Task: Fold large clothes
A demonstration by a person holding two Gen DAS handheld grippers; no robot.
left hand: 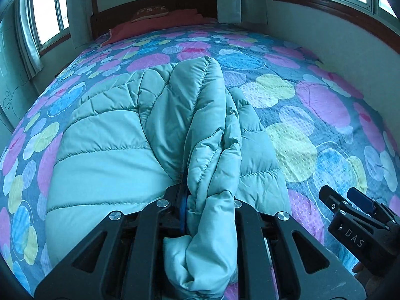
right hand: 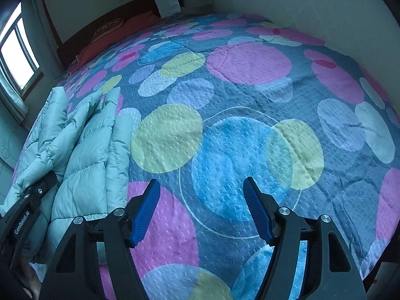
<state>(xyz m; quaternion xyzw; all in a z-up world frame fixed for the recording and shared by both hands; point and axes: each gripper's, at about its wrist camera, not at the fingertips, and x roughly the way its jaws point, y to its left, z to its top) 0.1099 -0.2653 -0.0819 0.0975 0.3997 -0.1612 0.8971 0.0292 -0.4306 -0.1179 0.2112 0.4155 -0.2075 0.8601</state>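
While my left gripper (left hand: 200,200) is pinching down nearly shut on a bunched fold of the pale teal puffer jacket (left hand: 120,135), my right gripper (right hand: 201,210) is hanging wide apart w/ nothing between its blue pads (right hand: 146,212), just bedspread under it.

The jacket is lying on the patterned bedspread (left hand: 312,115), spreading from my left tongs out toward 10–12 o'clock in the left wrist view; in the right wrist view it's sitting at 9 o'clock, w/ the left gripper (right hand: 30,200) showing at 8 o'clock on top of it. One padded section, prob. a sleeve or front panel, is running up from my grip toward 12 o'clock.

Handling, as I'm judging it: quilted, down-type fill, so light for its bulk, soft, v. springy. The shell is looking smooth and slick, so thin pinches are likely slipping; I'm reckoning a thick gather at a seam or hem grips best. The puffed panels are prob. going to push back open after each fold, so pressing flat is likely needed. Not fragile. For the right gripper, I'm thinking the near hem edge at 9 o'clock is the spot to take, beside the left one.

Writing: "DAS" is reading on the right gripper's body (left hand: 355,237) at 4 o'clock in the left view; "GenRobot.AI" is on the left gripper's side in the right view. The brown pillow (left hand: 152,12) at the headboard is carrying lettering, too small to read.
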